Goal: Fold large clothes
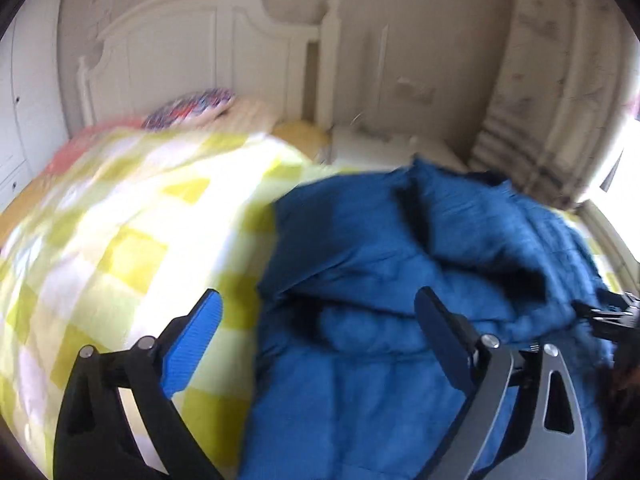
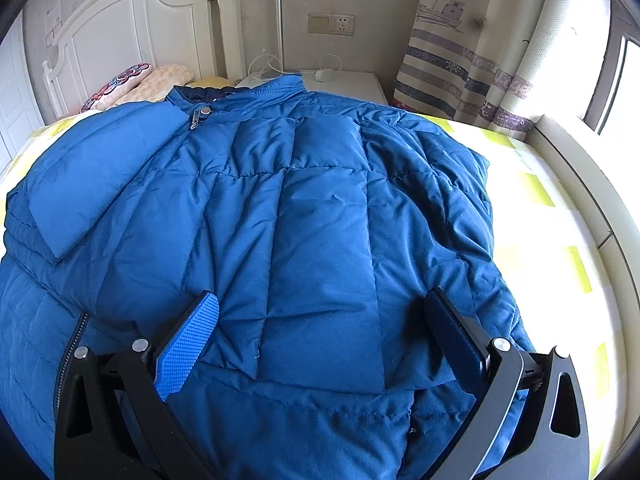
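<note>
While the blue down jacket [image 2: 304, 208] lies spread across the bed, collar toward the white headboard [image 2: 120, 12] and zipper pull just below the collar, the right gripper [image 2: 320, 312] hovers low over its hem with jaws wide apart, holding nothing. One sleeve [image 2: 92, 184] is folded inward over the jacket's body on the left of that view, its cuff end pointing toward the near edge. Beneath the garment, the yellow-and-white checked bedsheet [image 2: 536, 240] shows along the right side, next to the bed's pale side rail. In the left wrist view, which is blurred, the left gripper [image 1: 316, 320] also has its jaws wide and empty, one blue pad [image 1: 192, 344] over the checked sheet and the other over the jacket's rumpled edge [image 1: 400, 280]; whether either finger touches the fabric cannot be told. A patterned pillow [image 2: 120, 84] sits near the headboard, a white nightstand [image 2: 352, 84] stands beside the bed with cables on it, and a striped curtain [image 2: 480, 48] with a boat print hangs by the window.
</note>
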`<action>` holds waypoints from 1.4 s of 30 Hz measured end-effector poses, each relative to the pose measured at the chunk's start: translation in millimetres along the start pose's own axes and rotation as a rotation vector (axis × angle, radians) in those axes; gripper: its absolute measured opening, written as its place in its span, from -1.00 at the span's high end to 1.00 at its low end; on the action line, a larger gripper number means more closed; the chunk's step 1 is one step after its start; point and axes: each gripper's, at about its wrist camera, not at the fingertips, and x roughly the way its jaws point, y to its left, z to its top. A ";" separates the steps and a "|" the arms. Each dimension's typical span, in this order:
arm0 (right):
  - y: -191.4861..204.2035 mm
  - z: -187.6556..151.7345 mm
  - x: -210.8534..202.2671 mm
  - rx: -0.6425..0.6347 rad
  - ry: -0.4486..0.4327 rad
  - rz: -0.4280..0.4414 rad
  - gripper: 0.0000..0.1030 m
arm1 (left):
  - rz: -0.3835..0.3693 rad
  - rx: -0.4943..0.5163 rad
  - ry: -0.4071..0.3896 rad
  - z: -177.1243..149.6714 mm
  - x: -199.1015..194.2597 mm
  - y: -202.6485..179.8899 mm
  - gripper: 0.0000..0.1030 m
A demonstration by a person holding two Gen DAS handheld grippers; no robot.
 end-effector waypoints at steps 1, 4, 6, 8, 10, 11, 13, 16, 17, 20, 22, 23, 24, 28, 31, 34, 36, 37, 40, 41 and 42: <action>0.1 -0.1 0.0 0.000 0.000 0.000 -0.91 | 0.016 0.002 0.009 -1.1 3.1 2.1 -0.85; 0.5 0.1 0.2 -0.005 0.001 -0.007 -0.91 | 0.099 0.063 0.076 -3.7 32.4 -5.6 -0.88; 1.1 0.0 0.5 -0.006 0.001 -0.007 -0.91 | 0.132 0.096 0.115 -8.4 53.7 -10.9 -0.92; 1.2 -0.1 0.6 -0.008 0.002 -0.010 -0.91 | 0.132 0.084 0.110 -14.0 52.3 -5.5 -0.96; 1.7 0.1 0.8 -0.012 0.003 -0.015 -0.91 | 0.123 0.077 0.112 -17.0 49.5 -5.9 -0.96; 2.4 0.1 0.9 -0.013 0.003 -0.016 -0.91 | 0.116 0.071 0.115 -16.8 50.2 -4.5 -0.96; 3.3 0.1 -2.4 -0.014 -0.013 -0.031 -0.90 | 0.094 0.053 0.122 -15.0 56.2 0.2 -0.96; 15.7 1.7 -31.0 -0.017 -0.151 -0.043 -0.89 | 0.073 0.031 0.125 -14.4 60.9 5.6 -0.96; 21.7 3.6 -39.9 -0.026 -0.187 -0.008 -0.89 | 0.073 0.030 0.123 -14.2 60.5 5.6 -0.96; 64.7 13.4 -59.8 -0.156 -0.255 0.057 -0.89 | 0.091 0.042 0.109 -15.6 49.6 0.6 -0.96; 108.3 18.3 -55.8 -0.316 -0.245 0.058 -0.89 | 0.116 0.049 0.083 -15.8 43.1 -1.4 -0.96; 127.0 19.3 -50.9 -0.381 -0.242 0.045 -0.89 | 0.125 0.048 0.066 -15.9 39.1 -1.7 -0.96; 146.9 19.6 -44.2 -0.447 -0.246 0.023 -0.89 | 0.134 0.041 0.043 -16.1 34.8 -0.9 -0.96; 206.0 23.2 -13.5 -0.634 -0.256 -0.096 -0.84 | 0.143 -0.022 0.000 -16.3 23.6 9.6 -0.96; 225.9 32.9 0.9 -0.689 -0.282 -0.184 -0.56 | 0.137 -0.085 -0.029 -16.0 17.3 21.0 -0.96; 210.3 49.2 -13.1 -0.588 -0.286 -0.049 0.28 | 0.143 -0.126 -0.044 -15.8 14.3 27.9 -0.96; 180.4 57.4 -40.7 -0.433 -0.336 0.078 0.41 | 0.142 -0.137 -0.046 -15.6 13.9 29.7 -0.96; 154.0 62.3 -55.9 -0.312 -0.355 0.174 0.41 | 0.141 -0.137 -0.047 -15.7 13.7 29.9 -0.96; 72.5 62.3 -82.0 -0.008 -0.413 0.356 0.41 | 0.138 -0.124 -0.063 -15.7 10.0 27.1 -0.96; 34.4 57.2 -81.0 0.126 -0.403 0.412 0.41 | 0.136 -0.115 -0.071 -15.5 8.5 25.1 -0.96; 12.6 52.1 -76.3 0.210 -0.382 0.450 0.41 | 0.136 -0.105 -0.079 -15.4 7.1 22.6 -0.96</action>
